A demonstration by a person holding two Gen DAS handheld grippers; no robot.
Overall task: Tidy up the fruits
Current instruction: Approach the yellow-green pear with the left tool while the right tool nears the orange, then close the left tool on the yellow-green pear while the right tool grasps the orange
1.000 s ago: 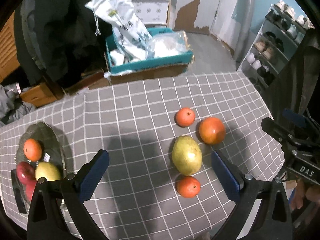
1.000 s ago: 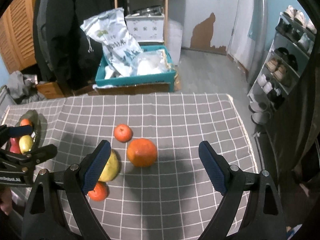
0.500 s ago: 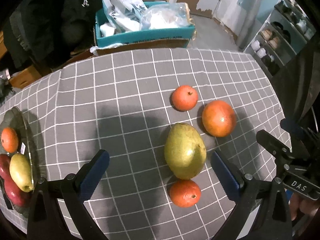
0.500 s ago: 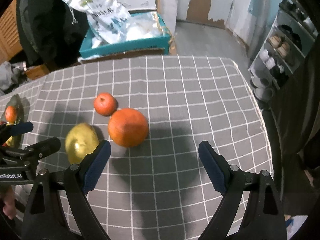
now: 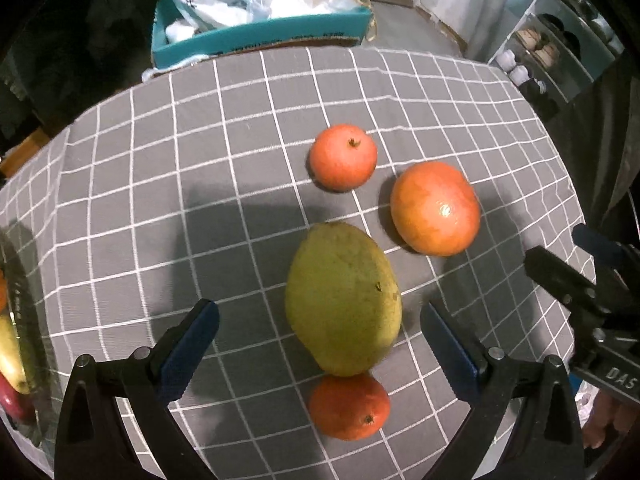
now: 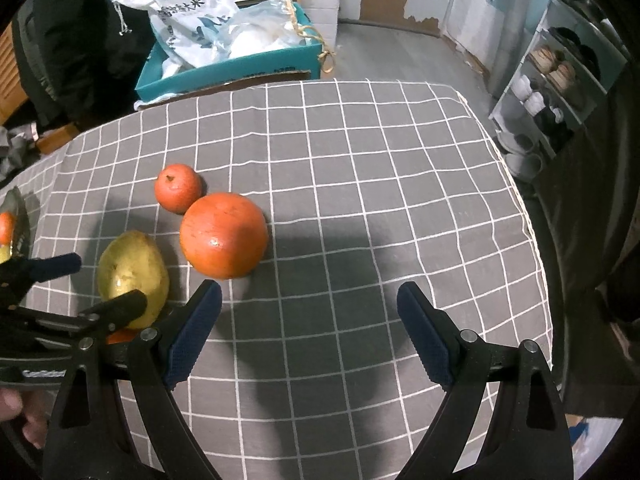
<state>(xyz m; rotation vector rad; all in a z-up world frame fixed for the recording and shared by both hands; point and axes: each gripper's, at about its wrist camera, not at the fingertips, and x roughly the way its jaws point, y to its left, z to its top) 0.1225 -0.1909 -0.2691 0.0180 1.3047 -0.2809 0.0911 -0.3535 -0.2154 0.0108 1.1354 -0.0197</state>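
On the grey checked tablecloth (image 5: 200,160) lie a yellow-green mango (image 5: 344,300), a large orange (image 5: 436,208), a small tangerine (image 5: 344,156) behind and another tangerine (image 5: 350,406) in front. My left gripper (image 5: 320,344) is open and empty, its blue pads either side of the mango, just above it. My right gripper (image 6: 310,332) is open and empty, right of the large orange (image 6: 224,236) and the mango (image 6: 132,276). The far tangerine (image 6: 178,188) also shows in the right wrist view. A dark plate (image 5: 16,320) with fruit sits at the far left edge.
A teal box (image 5: 260,28) with white bags stands behind the table. A shoe rack (image 6: 560,80) stands at the right. The table's right edge (image 6: 528,220) drops off near the right gripper. The right gripper's body (image 5: 592,304) shows right of the fruits.
Both grippers have moved forward and down toward the fruits. The left gripper now straddles the mango; the plate has slid to the left edge of its view.
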